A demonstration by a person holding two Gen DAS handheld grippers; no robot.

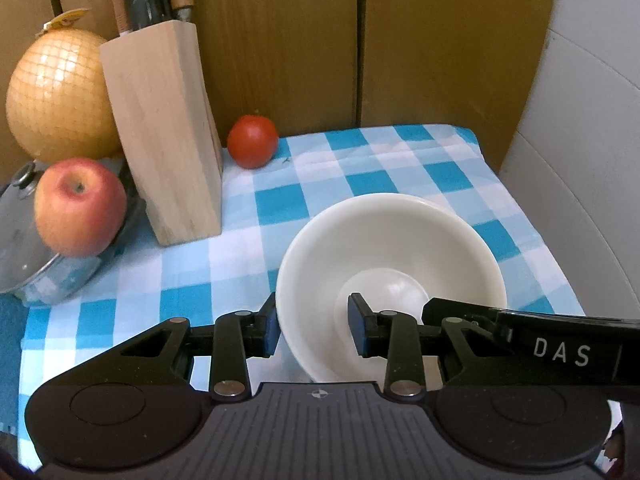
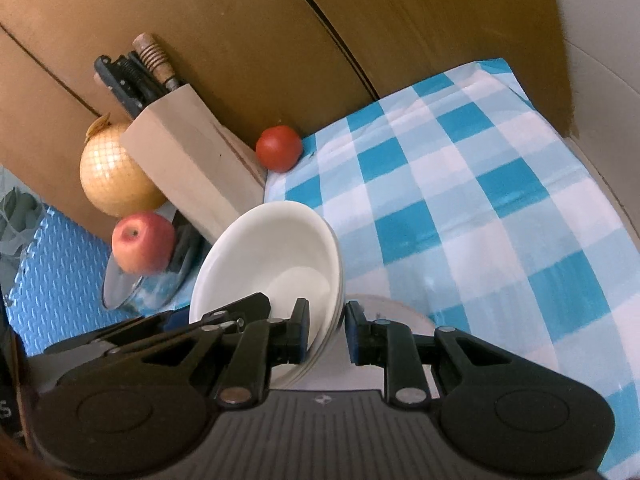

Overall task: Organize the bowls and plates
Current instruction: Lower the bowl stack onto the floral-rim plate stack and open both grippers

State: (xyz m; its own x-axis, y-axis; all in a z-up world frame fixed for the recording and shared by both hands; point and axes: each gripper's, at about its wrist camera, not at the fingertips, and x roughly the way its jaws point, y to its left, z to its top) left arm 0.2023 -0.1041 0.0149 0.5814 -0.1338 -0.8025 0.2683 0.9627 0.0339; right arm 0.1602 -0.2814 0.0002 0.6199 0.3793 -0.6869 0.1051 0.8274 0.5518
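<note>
A stack of white bowls sits on the blue checked cloth. My left gripper is open, with the near-left rim of the bowls between its jaws. In the right wrist view the same bowl stack appears tilted, and my right gripper is open with the stack's right rim between its jaws. The left gripper's fingers reach in at the lower left. A plate's rim shows just behind the right jaw.
A wooden knife block stands at the back left, with a netted pomelo, an apple on a pot lid, and a tomato. Cardboard walls enclose the back and right.
</note>
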